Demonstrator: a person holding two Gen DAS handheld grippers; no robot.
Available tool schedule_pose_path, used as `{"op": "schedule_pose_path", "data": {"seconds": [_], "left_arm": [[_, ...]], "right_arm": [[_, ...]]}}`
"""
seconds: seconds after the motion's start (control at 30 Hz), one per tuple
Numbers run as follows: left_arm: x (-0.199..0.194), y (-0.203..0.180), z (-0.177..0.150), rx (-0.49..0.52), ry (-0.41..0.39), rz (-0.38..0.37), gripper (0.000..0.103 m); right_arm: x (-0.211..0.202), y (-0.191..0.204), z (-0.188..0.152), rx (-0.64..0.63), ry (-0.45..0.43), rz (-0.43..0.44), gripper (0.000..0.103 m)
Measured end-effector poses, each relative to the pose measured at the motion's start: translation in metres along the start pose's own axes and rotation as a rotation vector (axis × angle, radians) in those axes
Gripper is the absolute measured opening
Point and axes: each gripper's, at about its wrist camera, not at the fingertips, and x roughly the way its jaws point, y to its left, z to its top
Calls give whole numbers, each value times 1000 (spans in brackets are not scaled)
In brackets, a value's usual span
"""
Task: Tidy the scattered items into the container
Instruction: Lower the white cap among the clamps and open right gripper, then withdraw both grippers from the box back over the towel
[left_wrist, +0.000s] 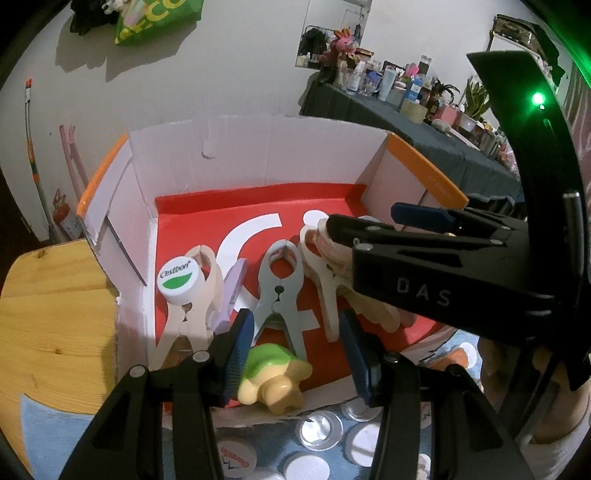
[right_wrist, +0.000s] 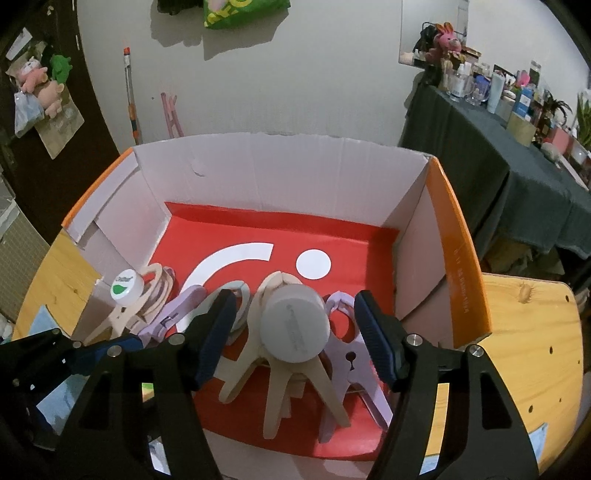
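Over the near edge of the cardboard box (left_wrist: 258, 155), the left wrist view shows the left gripper (left_wrist: 295, 354) with a small green and yellow toy (left_wrist: 271, 376) between its fingers (left_wrist: 236, 354). The left blue pad touches the toy; the right pad stands apart from it, so I cannot tell if the toy is truly clamped. Inside the box, on its red floor, lie a grey clothes peg (left_wrist: 280, 291), a beige peg (left_wrist: 192, 314) with a white Cestbon bottle cap (left_wrist: 178, 280) on it, and a lilac peg (left_wrist: 231, 291) just beside it. The right gripper (left_wrist: 388, 225) reaches in from the right above more beige pegs. Several round metal lids (left_wrist: 319, 430) lie on the blue mat on the wooden counter (left_wrist: 48, 325), outside the box.

From the right wrist view, the right gripper (right_wrist: 295, 339) hangs over the box (right_wrist: 332, 173) with its fingers (right_wrist: 376, 343) spread and released. A grey bottle cap (right_wrist: 293, 325) sits between them, touching neither pad, resting on a beige peg (right_wrist: 273, 380). A lilac peg (right_wrist: 351, 365) lies just right of it. The white cap (right_wrist: 127, 288) rests near the left wall.
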Motion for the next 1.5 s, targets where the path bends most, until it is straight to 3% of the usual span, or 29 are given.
{"op": "schedule_pose_path", "data": {"seconds": [0.2,0.33,0.63,0.67,0.87,1.23,1.5], "left_arm": [[-15,-3,1,8,-29,9,53],[-30,-7,-3,17,-58,14,61],[-67,-13,-14,36,-110,35,66],[-71,-13,-14,37,-116,37,71],[-97,-15,-27,52,-160,51,74],[-132,-8,-57,41,-207,70,86],[-133,3,-82,15,-186,75,87]], "right_arm": [[-14,4,1,-3,-26,1,65],[-25,9,0,-8,-41,-2,65],[-55,19,-6,-16,-76,-7,66],[-59,20,-8,-18,-82,-8,66],[-80,25,-16,-19,-110,-20,72],[-116,34,-48,-29,-118,-12,72],[-133,41,-80,-42,-106,-1,73]]}}
